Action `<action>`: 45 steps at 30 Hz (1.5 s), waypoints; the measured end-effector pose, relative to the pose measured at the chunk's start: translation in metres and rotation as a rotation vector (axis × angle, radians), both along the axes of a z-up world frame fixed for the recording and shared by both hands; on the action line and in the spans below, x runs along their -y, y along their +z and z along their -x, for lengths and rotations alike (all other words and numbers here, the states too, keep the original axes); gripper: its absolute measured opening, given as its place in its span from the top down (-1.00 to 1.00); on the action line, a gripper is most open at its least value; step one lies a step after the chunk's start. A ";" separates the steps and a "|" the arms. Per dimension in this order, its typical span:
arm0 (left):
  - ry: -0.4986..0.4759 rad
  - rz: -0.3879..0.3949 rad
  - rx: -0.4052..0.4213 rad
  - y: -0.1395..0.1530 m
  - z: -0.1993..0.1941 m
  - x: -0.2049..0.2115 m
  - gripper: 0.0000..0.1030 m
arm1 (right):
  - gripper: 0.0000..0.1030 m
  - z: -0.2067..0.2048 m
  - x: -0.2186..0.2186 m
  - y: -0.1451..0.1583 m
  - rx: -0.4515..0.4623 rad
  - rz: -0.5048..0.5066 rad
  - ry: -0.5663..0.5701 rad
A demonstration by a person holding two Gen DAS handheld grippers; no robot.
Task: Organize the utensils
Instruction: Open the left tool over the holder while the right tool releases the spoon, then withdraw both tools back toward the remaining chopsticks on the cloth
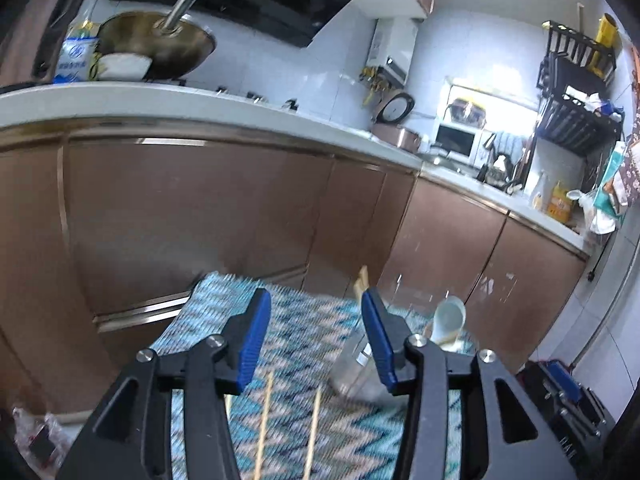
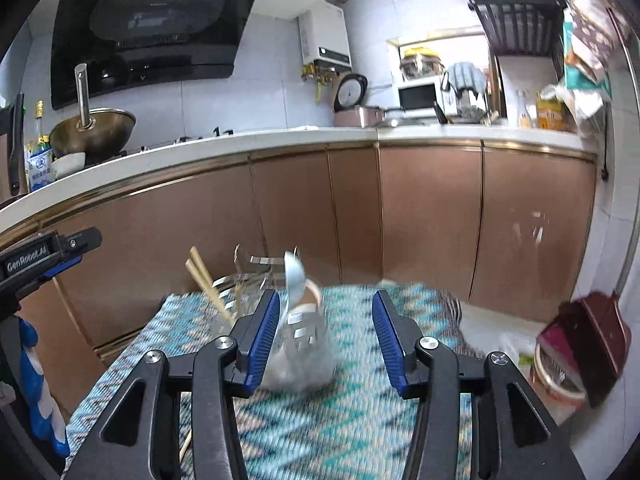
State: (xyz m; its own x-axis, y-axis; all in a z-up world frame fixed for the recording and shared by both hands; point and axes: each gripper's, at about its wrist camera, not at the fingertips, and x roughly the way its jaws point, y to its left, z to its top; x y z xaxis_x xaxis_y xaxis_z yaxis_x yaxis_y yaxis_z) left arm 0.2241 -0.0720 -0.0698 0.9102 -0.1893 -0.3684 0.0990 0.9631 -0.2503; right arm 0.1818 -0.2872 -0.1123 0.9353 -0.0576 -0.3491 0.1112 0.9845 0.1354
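A clear glass jar (image 2: 298, 344) stands on a blue zigzag-patterned cloth (image 2: 352, 420); it also shows in the left wrist view (image 1: 356, 368). A pale blue-white spoon (image 2: 296, 280) and wooden chopsticks (image 2: 208, 284) stick out of it. In the left wrist view the spoon (image 1: 448, 320) leans right. Two loose chopsticks (image 1: 288, 428) lie on the cloth (image 1: 304, 340) under my left gripper (image 1: 316, 308), which is open and empty. My right gripper (image 2: 324, 308) is open and empty, with the jar between and beyond its fingers. The left gripper shows at the left edge of the right wrist view (image 2: 44, 264).
Brown cabinet doors (image 2: 432, 216) under a white counter (image 2: 280, 140) stand behind the cloth. A wok (image 2: 92, 132), bottle, rice cooker (image 2: 352, 96) and microwave sit on the counter. A dark red lidded tin (image 2: 580, 352) lies at right.
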 end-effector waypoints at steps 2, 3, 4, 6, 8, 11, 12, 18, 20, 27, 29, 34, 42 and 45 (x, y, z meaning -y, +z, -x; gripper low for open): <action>0.017 0.012 -0.033 -0.006 0.014 -0.013 0.12 | 0.05 0.013 -0.004 -0.001 -0.011 -0.007 0.000; 0.024 0.020 -0.048 -0.008 0.021 -0.021 0.12 | 0.05 0.018 -0.006 -0.001 -0.013 -0.010 0.002; 0.028 0.023 -0.055 -0.009 0.025 -0.026 0.12 | 0.04 0.023 -0.008 -0.001 -0.014 -0.014 0.004; 0.055 0.017 -0.065 -0.009 0.038 -0.038 0.12 | 0.03 0.033 -0.012 0.002 -0.014 -0.021 0.009; 0.081 0.017 -0.065 -0.008 0.053 -0.051 0.12 | 0.00 0.043 -0.018 0.005 -0.009 -0.026 0.018; 0.115 0.021 -0.066 -0.005 0.072 -0.066 0.12 | -0.06 0.056 -0.025 0.009 -0.002 -0.031 0.034; 0.126 0.024 -0.065 -0.004 0.079 -0.073 0.12 | -0.06 0.059 -0.026 0.010 -0.001 -0.032 0.038; 0.176 0.027 -0.058 0.003 0.105 -0.100 0.12 | -0.06 0.088 -0.035 0.019 0.027 -0.037 0.065; 0.186 0.026 -0.062 0.004 0.115 -0.108 0.12 | -0.06 0.097 -0.037 0.021 0.039 -0.040 0.070; 0.189 0.020 -0.080 0.004 0.133 -0.121 0.12 | -0.06 0.112 -0.040 0.024 0.056 -0.056 0.093; 0.183 0.017 -0.087 0.003 0.135 -0.122 0.12 | -0.06 0.114 -0.041 0.024 0.059 -0.058 0.101; 0.155 0.032 -0.146 -0.004 0.128 -0.128 0.12 | -0.06 0.113 -0.044 0.022 0.051 -0.063 0.126; 0.093 0.025 -0.254 -0.026 0.097 -0.128 0.12 | -0.06 0.092 -0.053 0.007 -0.019 -0.053 0.177; 0.062 0.020 -0.304 -0.038 0.078 -0.127 0.12 | -0.03 0.077 -0.061 -0.002 -0.067 -0.043 0.205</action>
State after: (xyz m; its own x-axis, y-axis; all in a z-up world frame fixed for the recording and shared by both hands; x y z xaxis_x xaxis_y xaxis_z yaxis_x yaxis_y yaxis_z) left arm 0.1464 0.0548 -0.1079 0.7691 -0.1463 -0.6221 -0.0424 0.9596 -0.2781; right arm 0.1048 -0.2267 -0.1145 0.9007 0.1474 -0.4088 -0.0801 0.9809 0.1771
